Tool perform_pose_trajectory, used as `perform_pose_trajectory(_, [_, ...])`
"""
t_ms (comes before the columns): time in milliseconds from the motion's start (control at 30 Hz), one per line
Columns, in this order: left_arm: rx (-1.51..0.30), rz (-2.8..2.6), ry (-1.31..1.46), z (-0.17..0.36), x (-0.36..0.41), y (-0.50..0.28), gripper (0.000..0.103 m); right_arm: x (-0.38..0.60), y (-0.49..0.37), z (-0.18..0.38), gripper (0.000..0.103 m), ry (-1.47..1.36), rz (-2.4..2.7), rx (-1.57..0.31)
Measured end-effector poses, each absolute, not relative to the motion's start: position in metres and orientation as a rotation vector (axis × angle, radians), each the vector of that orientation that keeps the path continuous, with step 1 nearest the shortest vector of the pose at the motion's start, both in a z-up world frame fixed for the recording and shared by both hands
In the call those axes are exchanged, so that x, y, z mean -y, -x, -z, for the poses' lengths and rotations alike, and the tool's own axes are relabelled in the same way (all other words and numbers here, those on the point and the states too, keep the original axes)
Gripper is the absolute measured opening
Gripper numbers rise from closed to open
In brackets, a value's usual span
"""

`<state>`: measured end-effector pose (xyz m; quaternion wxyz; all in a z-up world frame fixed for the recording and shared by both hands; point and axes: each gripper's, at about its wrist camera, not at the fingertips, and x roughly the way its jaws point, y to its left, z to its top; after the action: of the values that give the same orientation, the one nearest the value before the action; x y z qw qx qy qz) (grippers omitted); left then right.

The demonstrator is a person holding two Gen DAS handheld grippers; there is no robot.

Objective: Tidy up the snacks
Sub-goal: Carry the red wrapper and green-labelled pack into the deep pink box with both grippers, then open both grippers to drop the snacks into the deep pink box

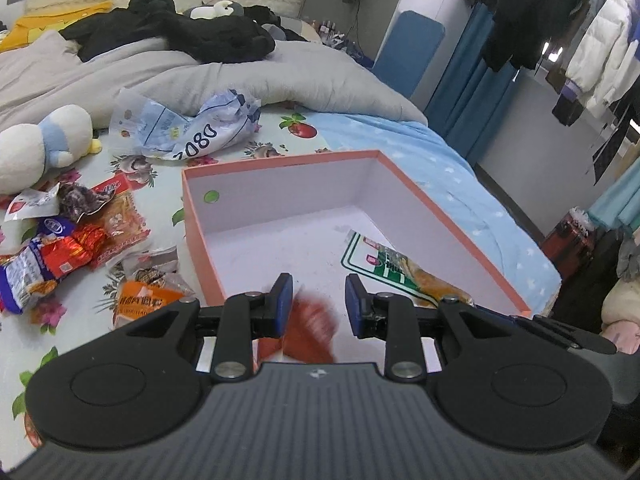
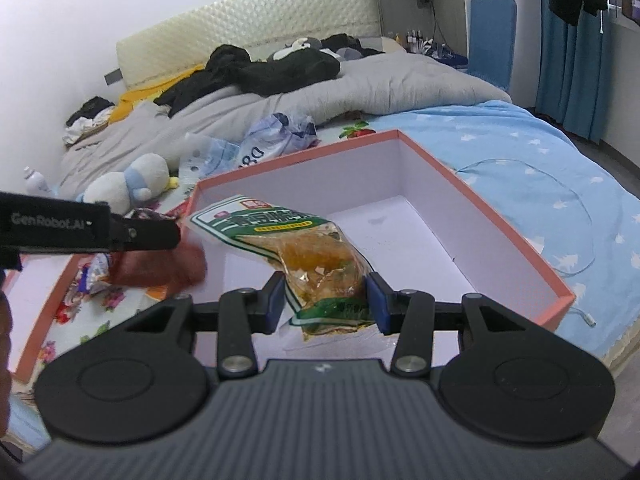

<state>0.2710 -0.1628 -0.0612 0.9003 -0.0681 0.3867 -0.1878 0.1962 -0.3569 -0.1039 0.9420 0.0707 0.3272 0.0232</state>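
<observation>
**A:** Setting: a bed (image 1: 400, 136) with a blue starred sheet and a flowered one, a grey duvet (image 1: 200, 76) bunched behind, black clothes (image 1: 192, 32) heaped on it. What did you have listed on the sheet?

**B:** Item one: a pink box (image 1: 440, 216), white inside, lid off, lying on the bed in front of you. Item two: a snack pile (image 1: 80, 240), loose wrappers in red, orange and purple, just left of the box. Item three: an orange packet (image 1: 148, 300) beside the box's near left corner. Item four: a crumpled plastic bag (image 1: 188, 128) beyond the box. Item five: a white plush toy (image 1: 44, 140) past the pile.

**A:** And my right tool (image 2: 326, 300)?

**B:** Clenched on a green-labelled packet (image 2: 304, 256). Your pads gripped its lower end from both sides, and the rest stuck out forward over the box's open interior. I could not tell whether it touched the floor of the box.

**A:** The left tool (image 1: 318, 304)?

**B:** It was over the box's near left part, pads parted. A red wrapper (image 1: 312, 328), badly blurred, sat against the left pad and hung below the tip, with a gap on the right side. Whether you were holding it, I could not tell.
</observation>
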Motion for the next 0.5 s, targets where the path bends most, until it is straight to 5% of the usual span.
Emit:
perform_pose_trajectory(367, [-0.839,0.38,0.136,0.075,0.163,-0.302,0.033,0.367,-0.23,0.13,0.049,-0.167,-0.038,-0.748])
perform_pose_trajectory(500, [-0.84,0.378,0.142,0.075,0.16,-0.302,0.033,0.367,-0.232,0.132,0.061,-0.171,-0.029,-0.758])
